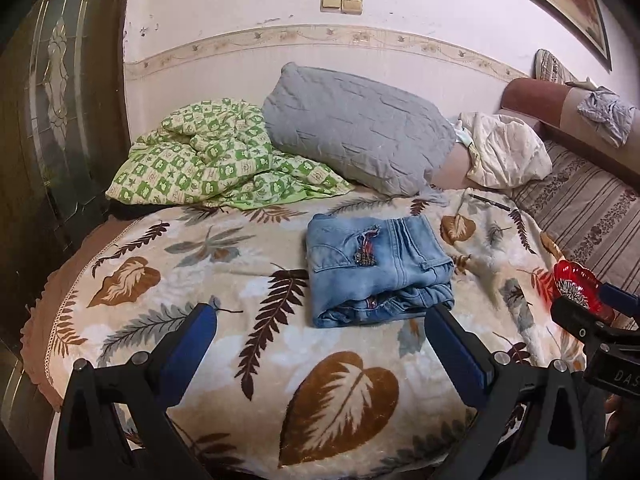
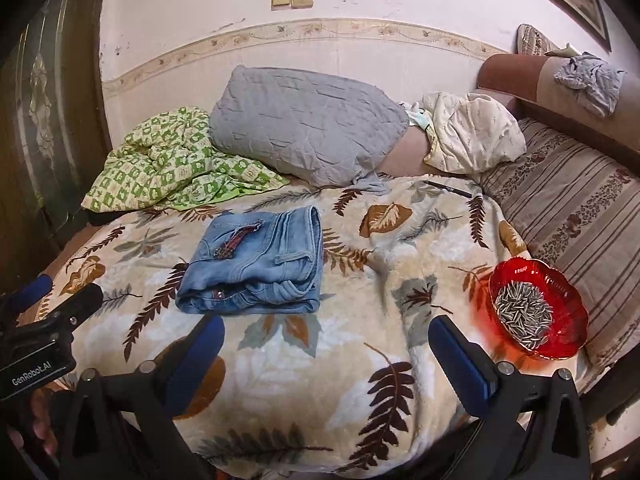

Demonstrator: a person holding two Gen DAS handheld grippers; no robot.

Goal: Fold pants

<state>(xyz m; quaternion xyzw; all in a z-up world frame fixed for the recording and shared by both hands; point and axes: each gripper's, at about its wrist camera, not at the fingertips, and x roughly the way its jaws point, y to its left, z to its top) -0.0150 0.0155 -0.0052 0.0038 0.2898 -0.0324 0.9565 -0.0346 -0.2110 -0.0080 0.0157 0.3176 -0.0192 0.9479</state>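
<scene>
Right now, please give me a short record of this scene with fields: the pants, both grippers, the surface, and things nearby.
pants: blue jeans, folded into a compact bundle, lying flat
surface: leaf-print blanket
left gripper: jaws open, empty, just in front of the jeans, not touching
right gripper: jaws open, empty, over bare blanket
nearby: red bowl of seeds to the right of the jeans; grey pillow and green checked quilt behind
task state: folding looks finished

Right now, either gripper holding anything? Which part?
Nothing is held. The left gripper and right gripper are both open with empty space between the fingers. The folded jeans lie free on the blanket.
</scene>
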